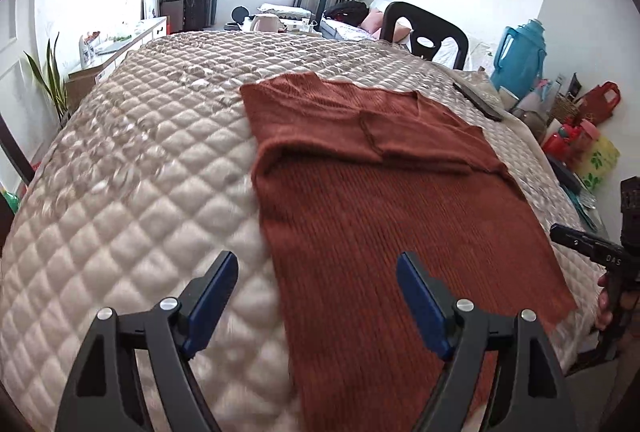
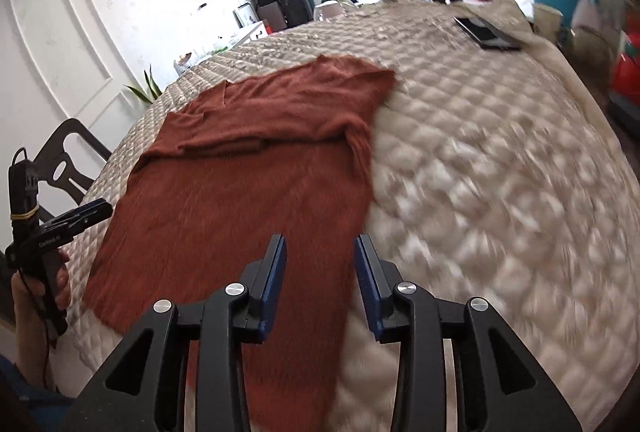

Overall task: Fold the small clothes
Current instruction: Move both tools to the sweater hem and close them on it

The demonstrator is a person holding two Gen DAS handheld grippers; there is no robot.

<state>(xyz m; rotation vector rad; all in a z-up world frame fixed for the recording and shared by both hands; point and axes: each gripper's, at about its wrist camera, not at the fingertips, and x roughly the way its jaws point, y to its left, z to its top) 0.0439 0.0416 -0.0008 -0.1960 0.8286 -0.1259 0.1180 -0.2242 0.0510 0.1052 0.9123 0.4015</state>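
Observation:
A rust-red knit sweater (image 1: 384, 200) lies flat on the quilted beige table cover (image 1: 132, 200), its sleeves folded in across the chest at the far end. My left gripper (image 1: 316, 276) is open wide and empty, hovering over the sweater's near left edge. In the right wrist view the sweater (image 2: 240, 184) lies left of centre. My right gripper (image 2: 320, 256) is open with a moderate gap, empty, above the sweater's near right edge. Each gripper shows at the side of the other's view: the right one (image 1: 588, 244) and the left one (image 2: 76, 220).
A black phone (image 2: 486, 30) lies on the cover's far right. A dark chair (image 1: 424, 32) stands behind the table, another chair (image 2: 68, 160) at its left. A blue thermos jug (image 1: 520, 52) and red bags (image 1: 596, 100) crowd the right side.

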